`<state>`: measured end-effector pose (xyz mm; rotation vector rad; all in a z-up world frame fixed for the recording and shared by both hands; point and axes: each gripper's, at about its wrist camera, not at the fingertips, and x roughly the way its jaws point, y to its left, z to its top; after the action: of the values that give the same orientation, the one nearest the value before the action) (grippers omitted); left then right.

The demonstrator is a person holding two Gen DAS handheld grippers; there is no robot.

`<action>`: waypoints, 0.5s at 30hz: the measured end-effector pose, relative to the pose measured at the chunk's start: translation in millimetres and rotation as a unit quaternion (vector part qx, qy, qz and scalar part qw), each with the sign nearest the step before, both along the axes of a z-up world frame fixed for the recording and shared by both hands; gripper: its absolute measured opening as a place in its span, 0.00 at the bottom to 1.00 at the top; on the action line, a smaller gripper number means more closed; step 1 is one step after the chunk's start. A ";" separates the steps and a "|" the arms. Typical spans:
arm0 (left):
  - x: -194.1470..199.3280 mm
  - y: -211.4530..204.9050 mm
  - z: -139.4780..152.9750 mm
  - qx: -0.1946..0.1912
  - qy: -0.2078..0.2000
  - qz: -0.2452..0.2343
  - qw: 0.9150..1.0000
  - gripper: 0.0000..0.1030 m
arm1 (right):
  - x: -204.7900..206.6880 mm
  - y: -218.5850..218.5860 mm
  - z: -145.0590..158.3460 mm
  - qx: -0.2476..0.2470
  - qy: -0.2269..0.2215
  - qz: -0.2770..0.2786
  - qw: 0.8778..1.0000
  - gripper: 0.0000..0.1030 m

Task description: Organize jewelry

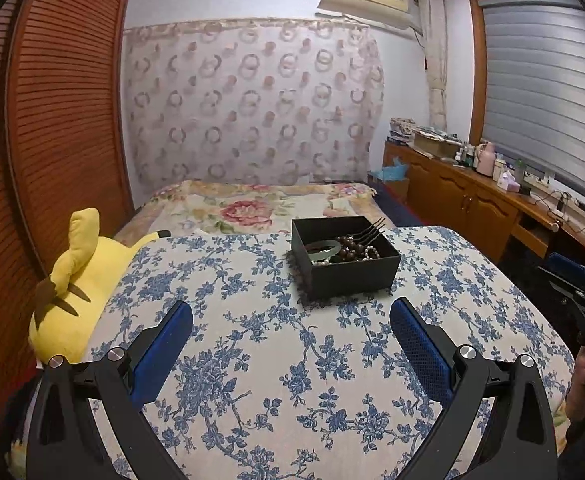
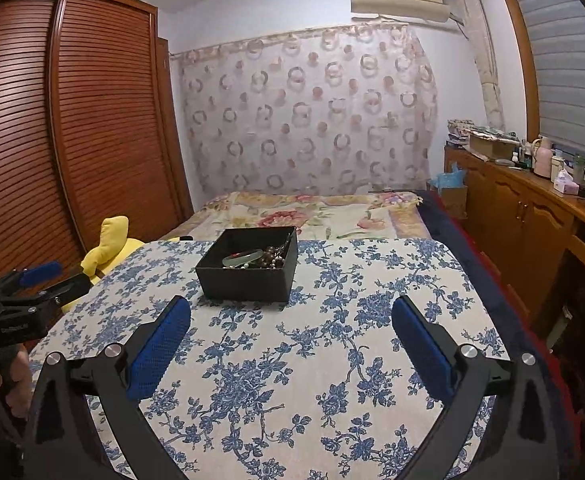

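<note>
Matt box (image 1: 348, 272) on printed cloth (image 1: 252, 360)

Black tool (image 1: 291, 312) frames, blue mesh pads (image 1: 420, 344), silver screws

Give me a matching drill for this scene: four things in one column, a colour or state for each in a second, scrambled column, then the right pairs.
Column one:
1. jewelry box
2. plush toy
3. left hand-held gripper
4. bangle

Column two:
A. yellow, lying beside the floral cloth
B. pale green, inside the box
C. black, lidless, standing on the floral cloth
D. open, holding nothing

Pairs: 1-C, 2-A, 3-D, 4-B
</note>
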<state>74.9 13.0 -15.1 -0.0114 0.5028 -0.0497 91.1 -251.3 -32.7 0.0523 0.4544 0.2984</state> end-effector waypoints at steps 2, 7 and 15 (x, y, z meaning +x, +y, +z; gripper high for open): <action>-0.1 0.8 -0.5 0.001 0.000 0.001 1.000 0.93 | -0.6 0.3 -0.5 0.000 0.000 -0.001 1.000 0.98; -1.0 1.2 -0.7 -0.001 -0.002 0.001 1.000 0.93 | -0.6 0.1 -0.3 0.001 0.000 0.001 1.000 0.98; -2.1 1.1 -1.9 -0.001 -0.002 0.001 1.000 0.93 | -2.0 2.9 -0.2 -0.001 -0.004 -0.003 1.000 0.98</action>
<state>72.8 14.2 -17.0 -0.0134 0.4982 -0.0471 89.1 -248.4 -32.9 0.0503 0.4472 0.2919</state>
